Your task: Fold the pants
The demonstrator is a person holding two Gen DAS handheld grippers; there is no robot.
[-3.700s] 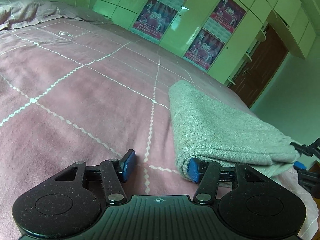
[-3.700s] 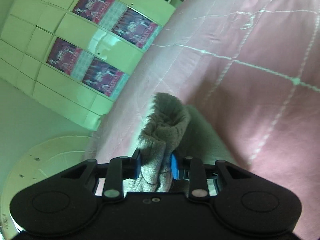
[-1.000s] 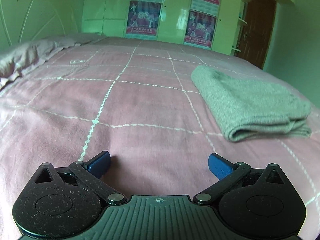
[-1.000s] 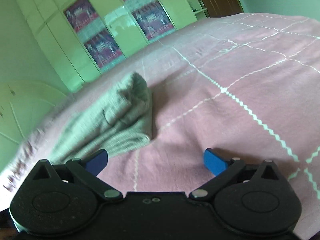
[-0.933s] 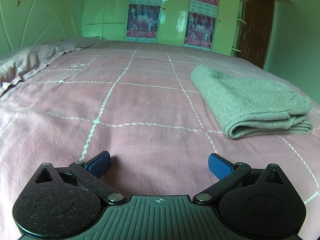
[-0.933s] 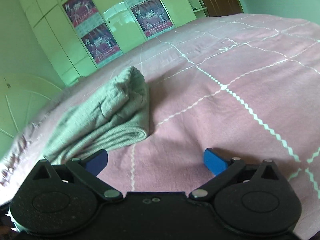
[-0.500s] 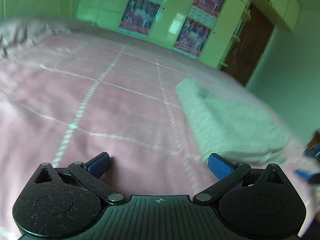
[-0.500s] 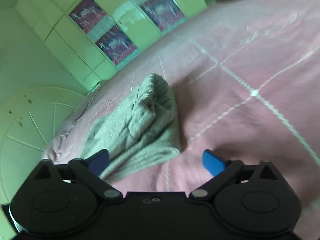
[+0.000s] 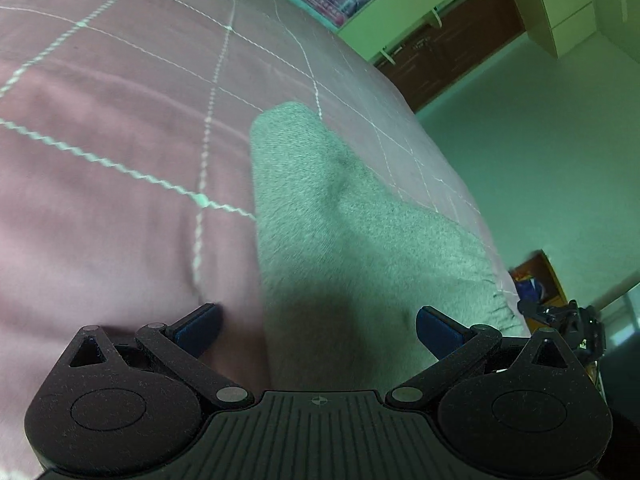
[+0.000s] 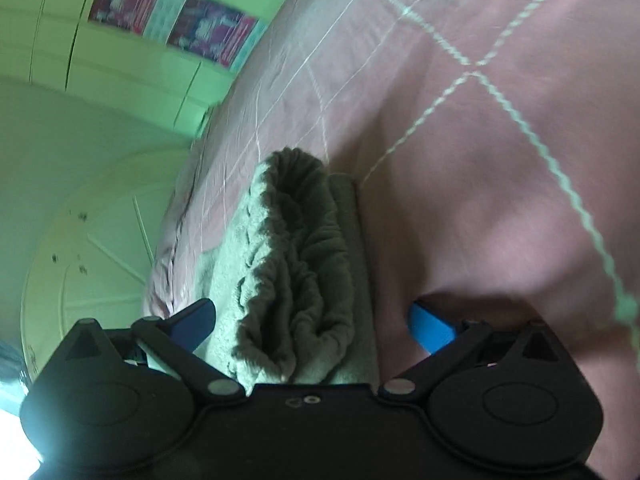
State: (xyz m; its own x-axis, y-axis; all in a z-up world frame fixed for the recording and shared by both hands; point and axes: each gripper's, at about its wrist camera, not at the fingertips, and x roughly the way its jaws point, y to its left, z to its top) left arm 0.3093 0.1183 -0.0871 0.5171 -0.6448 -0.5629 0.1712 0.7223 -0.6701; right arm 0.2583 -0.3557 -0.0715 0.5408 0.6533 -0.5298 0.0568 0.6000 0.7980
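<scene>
- Grey pants (image 9: 344, 216) folded into a thick bundle, lying on the pink bed cover (image 9: 120, 128) close to the bed's edge.
- Left gripper (image 9: 318, 330) spread wide, blue fingertips (image 9: 436, 330) straddling the near end of the pants; one tip over the pink cover just beside the bundle, the other over the grey fabric. Nothing pinched between them.
- Hard to say whether the tips actually touch the fabric or just hang over it.
- Right gripper (image 10: 312, 326) also wide open, parked at the other end of the pants (image 10: 296, 280), where the stacked folded layers and wrinkly edges show.
- Bundle sits right in the gap between the right gripper's blue fingertips (image 10: 430, 328), one tip each side, not squeezing anything.
- White zigzag stitching in a grid pattern on the cover (image 10: 500, 160), a line of it running up to the pants on the left view.
- Pale green wardrobe (image 10: 120, 64) with posters (image 10: 176, 16) beyond the pants, past the far side of the bed.
- Brown door (image 9: 448, 52) past the pants too, in the corner of the room.
- Right wrist view a bit blurry, so fine detail of the folds is fuzzy.
</scene>
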